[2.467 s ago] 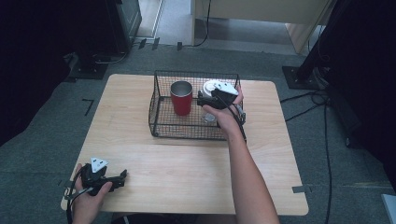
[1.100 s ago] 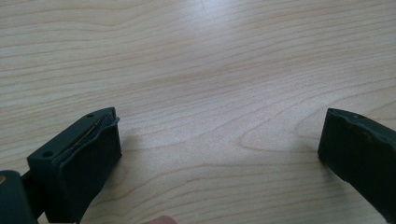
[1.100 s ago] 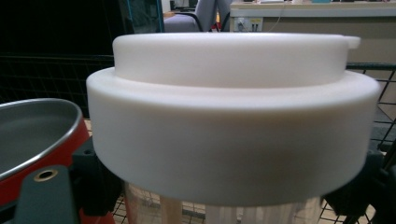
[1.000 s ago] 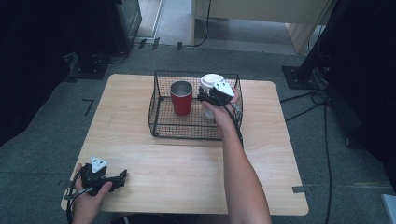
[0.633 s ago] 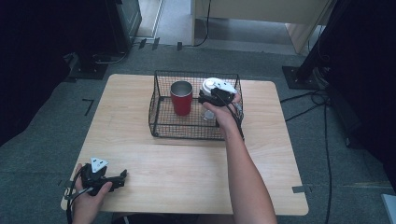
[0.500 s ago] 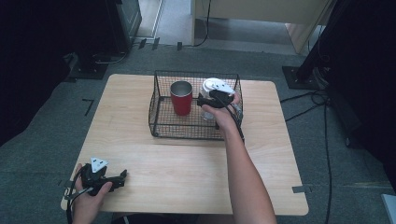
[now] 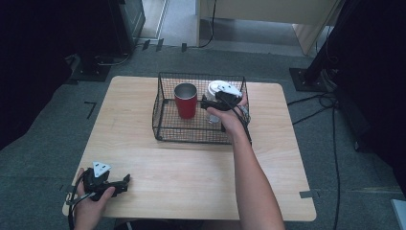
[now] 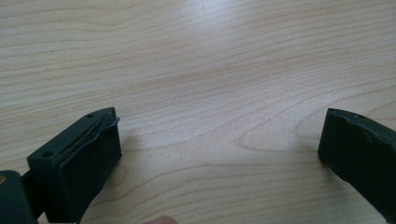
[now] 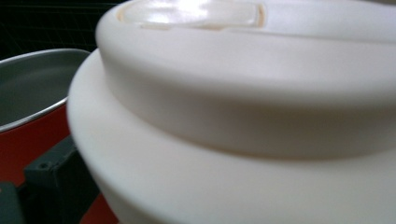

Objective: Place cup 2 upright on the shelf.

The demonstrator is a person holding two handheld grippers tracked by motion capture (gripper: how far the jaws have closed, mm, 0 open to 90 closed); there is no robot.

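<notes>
The white lidded cup (image 7: 218, 91) stands upright in the right part of the wire basket (image 7: 165, 129), just right of the red cup (image 7: 186, 99), on the far half of the desk (image 7: 191, 167). The right gripper (image 7: 210, 104) is placed at the cup from the near side. Its jaws have just been opening, with the cup between them, and are judged released now. The step in hand is judged to be the setting down of the white cup inside the basket. The next move calls for a straight withdrawal of the right gripper, up and toward the near side, so that neither cup is tipped and the basket wire is not caught.

In the right gripper view the lid's rim and its flat tab are seen very close, along with the grey inside of the red cup (image 9: 32, 88) at left; one dark jaw is seen low at left. The high view gives the basket's place and the left gripper (image 7: 125, 181) resting at the near left corner. In the left gripper view the left gripper's jaws are spread wide over bare wood, grasping nothing.
</notes>
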